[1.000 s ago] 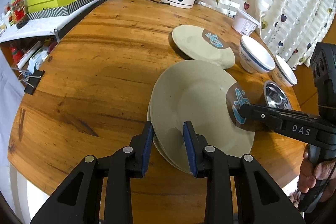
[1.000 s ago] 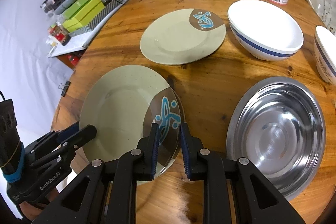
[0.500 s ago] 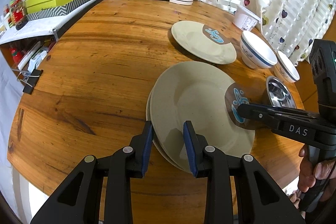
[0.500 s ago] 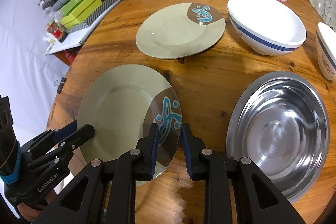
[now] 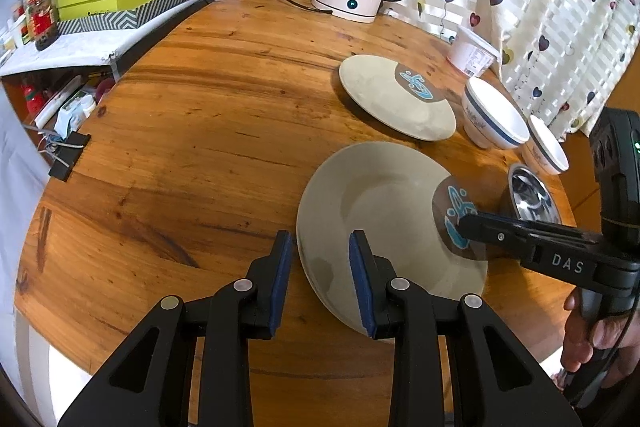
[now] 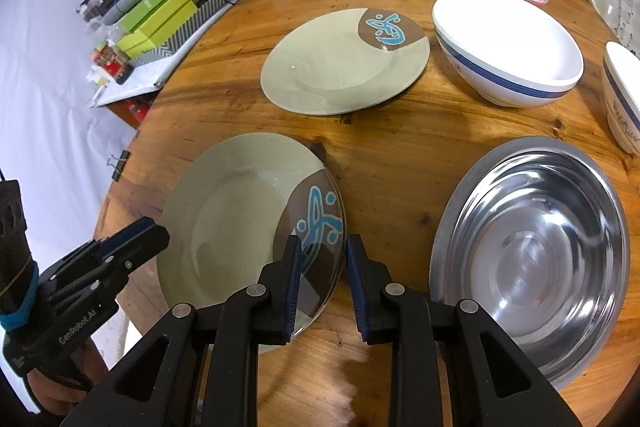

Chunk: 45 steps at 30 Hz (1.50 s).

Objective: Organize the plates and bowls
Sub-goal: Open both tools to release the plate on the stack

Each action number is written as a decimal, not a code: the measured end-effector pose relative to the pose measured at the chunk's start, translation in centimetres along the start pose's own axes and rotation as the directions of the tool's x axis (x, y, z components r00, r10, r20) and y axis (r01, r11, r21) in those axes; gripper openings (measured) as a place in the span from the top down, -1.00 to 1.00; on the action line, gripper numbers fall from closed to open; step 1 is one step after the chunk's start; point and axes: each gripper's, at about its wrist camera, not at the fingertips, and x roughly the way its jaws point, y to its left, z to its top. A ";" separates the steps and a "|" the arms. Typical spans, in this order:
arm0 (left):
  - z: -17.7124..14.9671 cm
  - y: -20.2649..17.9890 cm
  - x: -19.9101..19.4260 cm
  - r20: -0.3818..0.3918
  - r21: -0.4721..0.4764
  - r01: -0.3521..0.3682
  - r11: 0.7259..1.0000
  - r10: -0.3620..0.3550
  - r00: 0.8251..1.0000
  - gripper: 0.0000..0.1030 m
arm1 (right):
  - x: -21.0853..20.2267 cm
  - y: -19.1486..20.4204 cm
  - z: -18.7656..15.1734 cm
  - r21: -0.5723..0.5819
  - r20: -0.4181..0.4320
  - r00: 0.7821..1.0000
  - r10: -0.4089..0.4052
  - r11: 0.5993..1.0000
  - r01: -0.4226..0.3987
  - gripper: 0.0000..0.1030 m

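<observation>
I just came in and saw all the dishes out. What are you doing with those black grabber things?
A person is tidying dishes on the round wooden table with two hand-held grippers. The left gripper and the right gripper each straddle an opposite edge of the near green plate, jaws open on both. A second green plate, two white bowls and a steel bowl wait nearby.

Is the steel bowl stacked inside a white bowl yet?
No. The steel bowl sits by itself on the table, apart from the white bowl farther back.
</observation>
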 end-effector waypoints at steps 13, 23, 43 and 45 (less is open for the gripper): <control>1.2 0.1 -0.2 0.017 0.012 0.018 1.000 -0.018 1.000 0.41 | -2.5 -0.5 0.3 0.015 0.069 0.997 0.032 0.999 -0.034 0.54; 2.7 -0.5 -0.5 0.039 0.037 0.021 0.999 -0.023 0.999 0.41 | -3.5 -1.6 0.9 0.047 0.113 0.993 0.039 0.998 -0.044 0.36; 4.6 -1.9 0.5 0.031 0.081 0.023 0.996 -0.026 0.999 0.40 | -3.5 -2.5 2.6 0.092 0.111 0.993 0.050 0.994 -0.060 0.32; 4.9 -2.0 0.6 0.031 0.086 0.026 0.996 -0.029 0.999 0.40 | -3.5 -2.6 2.7 0.095 0.114 0.992 0.051 0.994 -0.062 0.32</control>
